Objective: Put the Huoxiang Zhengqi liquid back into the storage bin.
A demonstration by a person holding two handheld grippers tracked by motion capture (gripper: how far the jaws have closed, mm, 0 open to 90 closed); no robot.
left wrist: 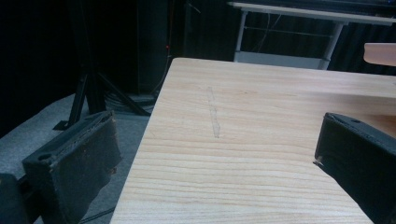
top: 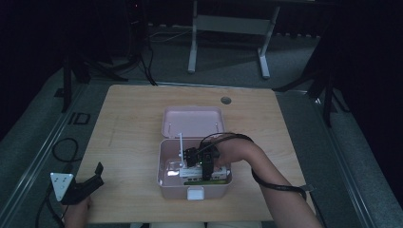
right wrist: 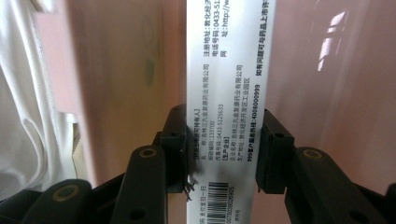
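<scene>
A pink box [top: 161,167] stands open in the middle of the wooden table [top: 128,123], its lid [top: 192,121] tipped back. My right gripper [top: 205,166] reaches down into the box. It is shut on a white printed carton [right wrist: 229,70] with a barcode, its pads pressing both narrow sides around the gripper's centre [right wrist: 224,149]. The carton [top: 190,173] lies low in the box. My left gripper [top: 92,178] rests near the table's front left corner, open, with bare wood between its jaws [left wrist: 215,140].
A thin white stick [top: 181,147] stands upright inside the box beside the carton. Something soft and white [right wrist: 18,93] lies along the pink inner wall [right wrist: 116,70]. A cable hole [top: 226,100] marks the table's far edge. Stands and a desk frame [top: 228,28] are on the floor beyond.
</scene>
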